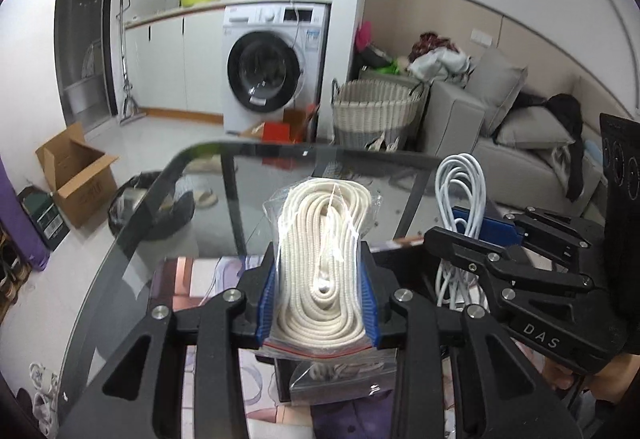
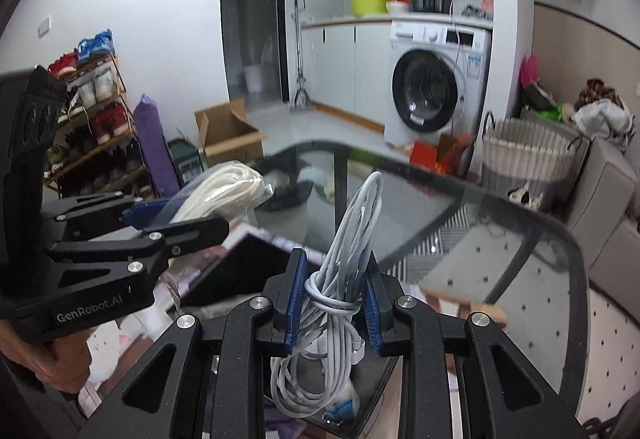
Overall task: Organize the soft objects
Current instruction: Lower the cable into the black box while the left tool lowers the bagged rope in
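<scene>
My left gripper is shut on a clear zip bag of coiled white rope and holds it above the glass table. The same bag shows at the left of the right wrist view, held by the left gripper. My right gripper is shut on a bundled white cable, lifted over the table. In the left wrist view the cable and right gripper are at the right, beside the rope bag.
A black open box lies below both grippers on a patterned cloth. Past the table's far edge stand a woven laundry basket, a washing machine, a cardboard box and a grey sofa.
</scene>
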### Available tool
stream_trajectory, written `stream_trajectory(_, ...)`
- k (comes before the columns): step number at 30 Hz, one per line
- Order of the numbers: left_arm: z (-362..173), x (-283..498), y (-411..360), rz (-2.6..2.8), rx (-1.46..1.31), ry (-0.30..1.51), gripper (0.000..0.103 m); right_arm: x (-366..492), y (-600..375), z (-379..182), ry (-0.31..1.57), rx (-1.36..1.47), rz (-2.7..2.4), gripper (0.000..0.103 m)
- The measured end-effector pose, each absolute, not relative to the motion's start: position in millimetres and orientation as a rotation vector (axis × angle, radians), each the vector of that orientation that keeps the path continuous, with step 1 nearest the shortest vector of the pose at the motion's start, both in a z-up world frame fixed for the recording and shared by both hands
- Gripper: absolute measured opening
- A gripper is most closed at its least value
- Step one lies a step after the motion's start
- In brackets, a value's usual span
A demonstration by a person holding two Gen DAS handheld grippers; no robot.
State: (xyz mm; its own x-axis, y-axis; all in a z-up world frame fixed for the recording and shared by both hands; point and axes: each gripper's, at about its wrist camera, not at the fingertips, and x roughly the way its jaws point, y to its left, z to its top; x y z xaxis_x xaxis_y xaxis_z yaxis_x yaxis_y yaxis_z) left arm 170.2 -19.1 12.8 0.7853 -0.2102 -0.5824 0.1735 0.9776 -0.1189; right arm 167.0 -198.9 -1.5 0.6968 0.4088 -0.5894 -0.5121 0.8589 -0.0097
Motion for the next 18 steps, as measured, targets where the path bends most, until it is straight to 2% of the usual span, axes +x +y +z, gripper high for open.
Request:
stream_trajectory(7,-10.9,184.5,-30.2,-0.210,-0.037,0.770,0.034,173.6,-191.0,-26.5,0.664,-0.253,0.511,0.026)
stream_trajectory(18,-31.9,191.6,-43.8,-0.214,0.011,0.887,0.036,179.6,-182.3,-49.7,0.772,-0.289,0.537,0.026)
